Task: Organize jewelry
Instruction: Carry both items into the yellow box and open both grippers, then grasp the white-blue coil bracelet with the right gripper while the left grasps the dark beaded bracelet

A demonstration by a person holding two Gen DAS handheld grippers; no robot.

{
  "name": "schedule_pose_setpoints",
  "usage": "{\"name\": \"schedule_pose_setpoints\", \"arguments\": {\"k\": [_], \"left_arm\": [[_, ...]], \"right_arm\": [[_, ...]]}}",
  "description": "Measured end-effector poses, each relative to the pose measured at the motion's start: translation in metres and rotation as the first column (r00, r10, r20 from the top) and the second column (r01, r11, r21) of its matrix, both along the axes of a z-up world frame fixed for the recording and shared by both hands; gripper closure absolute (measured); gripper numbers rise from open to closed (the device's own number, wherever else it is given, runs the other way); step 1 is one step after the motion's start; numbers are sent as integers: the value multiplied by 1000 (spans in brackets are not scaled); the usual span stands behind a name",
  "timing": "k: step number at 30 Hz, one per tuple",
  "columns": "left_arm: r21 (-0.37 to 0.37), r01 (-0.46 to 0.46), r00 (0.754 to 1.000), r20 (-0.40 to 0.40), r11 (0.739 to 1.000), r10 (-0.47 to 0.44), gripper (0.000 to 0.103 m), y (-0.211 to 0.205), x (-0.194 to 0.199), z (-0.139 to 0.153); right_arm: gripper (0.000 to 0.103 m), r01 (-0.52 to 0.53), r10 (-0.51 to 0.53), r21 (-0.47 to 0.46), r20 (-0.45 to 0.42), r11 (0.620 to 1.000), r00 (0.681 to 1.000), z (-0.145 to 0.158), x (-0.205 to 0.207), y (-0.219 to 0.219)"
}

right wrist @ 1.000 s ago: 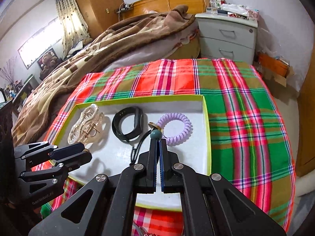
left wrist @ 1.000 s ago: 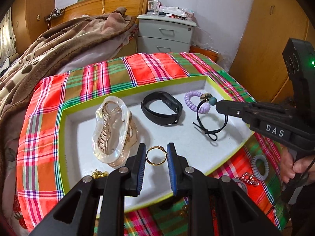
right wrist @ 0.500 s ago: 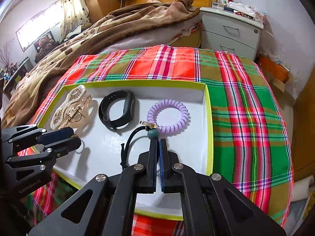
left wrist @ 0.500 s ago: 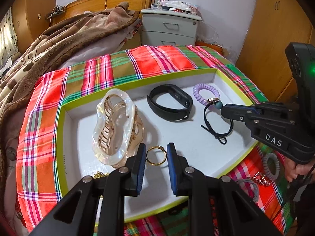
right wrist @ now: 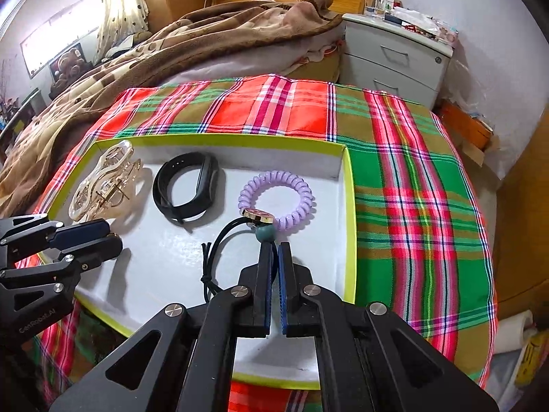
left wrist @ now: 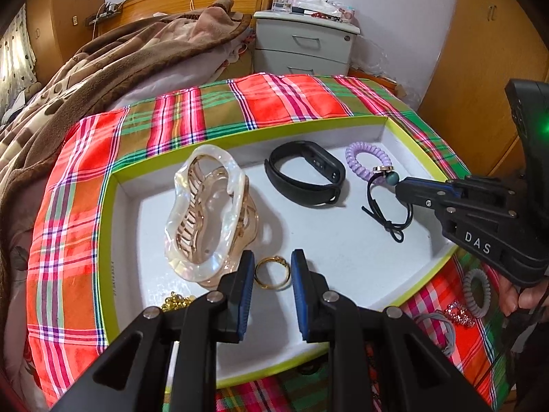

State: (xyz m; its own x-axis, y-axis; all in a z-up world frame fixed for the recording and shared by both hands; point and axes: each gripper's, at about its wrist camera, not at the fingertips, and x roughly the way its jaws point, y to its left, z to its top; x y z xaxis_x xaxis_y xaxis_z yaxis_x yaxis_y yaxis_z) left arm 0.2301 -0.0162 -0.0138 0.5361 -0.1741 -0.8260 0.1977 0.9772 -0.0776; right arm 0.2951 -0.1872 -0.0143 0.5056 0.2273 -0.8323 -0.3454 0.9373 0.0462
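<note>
Inside the tray (left wrist: 113,226), the spread left gripper (left wrist: 272,271) brackets one gold ring (left wrist: 272,272), while the nearly closed right gripper (right wrist: 274,250) pinches one black cord hair tie (right wrist: 219,240).

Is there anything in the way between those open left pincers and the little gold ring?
Nothing visible. The thin gold ring lies on the white tray floor right between the left gripper fingers; the pearly hair claw clip sits beside them.

Gold ring (left wrist: 272,272) flat in tray (left wrist: 113,185) (near claw clip (left wrist: 206,213)); apparently loose.
</note>
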Motion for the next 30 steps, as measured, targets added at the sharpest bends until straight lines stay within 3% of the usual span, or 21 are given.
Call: {"name": "schedule_pose_setpoints", "arguments": {"k": [4,16,19,23,30], "left_arm": [[-1,-2,1000,-7,1000,2,78,-1,1,0],[-8,-2,1000,-1,1000,2,67,-3,-5,4],[-18,0,1000,7,1000,0,66,-2,-8,9],[-16,3,1000,19,1000,-3,65,-4,-15,14],[-33,-10,999,37,999,12,61,-1,-30,24]], "right_arm": [[91,0,0,4,4,1000,1000,1,0,1],[86,12,-12,29,18,1000,1000,9,-2,-1],[81,16,-17,36,23,999,1000,11,-4,-3],[68,20,-22,58,31,998,999,15,-9,-4],[67,30,-35,95,49,995,998,25,-22,-7]]}}
